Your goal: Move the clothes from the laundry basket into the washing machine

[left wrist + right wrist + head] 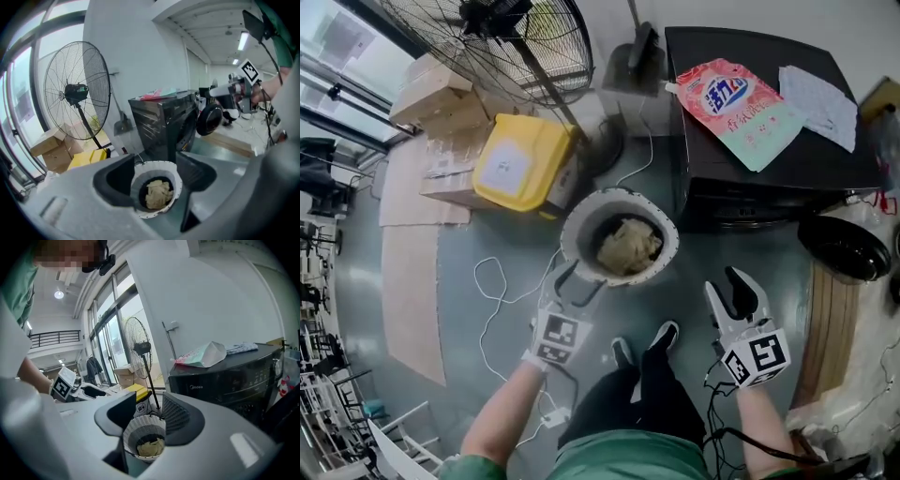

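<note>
Left gripper (579, 283): jaws apart, nothing between the pads. The laundry basket (575, 223), white and round, stands on the floor just ahead of these jaws, with its near rim close to the tips; contact cannot be confirmed. Beige clothes (628, 246) lie in the basket.

Right gripper (727, 289): jaws parted by a narrower gap, holding nothing. The basket is ahead and to the left of these jaws, apart from them. The washing machine (750, 192), black, stands ahead of these jaws.
</note>
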Action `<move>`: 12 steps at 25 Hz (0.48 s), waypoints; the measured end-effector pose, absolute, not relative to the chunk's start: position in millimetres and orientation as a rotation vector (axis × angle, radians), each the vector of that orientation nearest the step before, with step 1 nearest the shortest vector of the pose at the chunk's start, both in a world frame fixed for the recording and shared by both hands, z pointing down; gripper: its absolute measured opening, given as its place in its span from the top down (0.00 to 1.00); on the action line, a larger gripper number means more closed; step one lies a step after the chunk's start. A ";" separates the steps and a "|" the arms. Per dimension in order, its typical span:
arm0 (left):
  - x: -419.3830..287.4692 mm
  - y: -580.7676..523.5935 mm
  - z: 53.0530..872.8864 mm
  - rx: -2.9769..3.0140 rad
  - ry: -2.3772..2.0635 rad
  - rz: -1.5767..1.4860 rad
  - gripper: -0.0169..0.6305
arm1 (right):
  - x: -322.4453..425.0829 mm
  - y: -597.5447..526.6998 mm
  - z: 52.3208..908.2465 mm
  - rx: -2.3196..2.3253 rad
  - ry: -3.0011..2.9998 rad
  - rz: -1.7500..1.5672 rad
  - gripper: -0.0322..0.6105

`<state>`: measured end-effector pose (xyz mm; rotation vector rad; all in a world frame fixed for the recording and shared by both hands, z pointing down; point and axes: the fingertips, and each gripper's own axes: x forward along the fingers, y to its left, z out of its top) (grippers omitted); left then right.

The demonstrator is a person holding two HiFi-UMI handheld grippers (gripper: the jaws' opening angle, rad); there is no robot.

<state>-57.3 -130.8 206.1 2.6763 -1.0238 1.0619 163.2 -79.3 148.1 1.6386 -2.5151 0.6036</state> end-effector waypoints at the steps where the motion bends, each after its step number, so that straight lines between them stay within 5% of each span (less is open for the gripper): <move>1: -54.9 -132.6 211.1 2.673 -1.017 1.053 0.54 | 164.5 -80.0 153.6 1.639 -2.507 0.608 0.70; 12: -76.0 -151.7 294.6 2.667 -0.992 0.996 0.54 | 139.0 -97.9 230.3 1.647 -2.456 0.588 0.70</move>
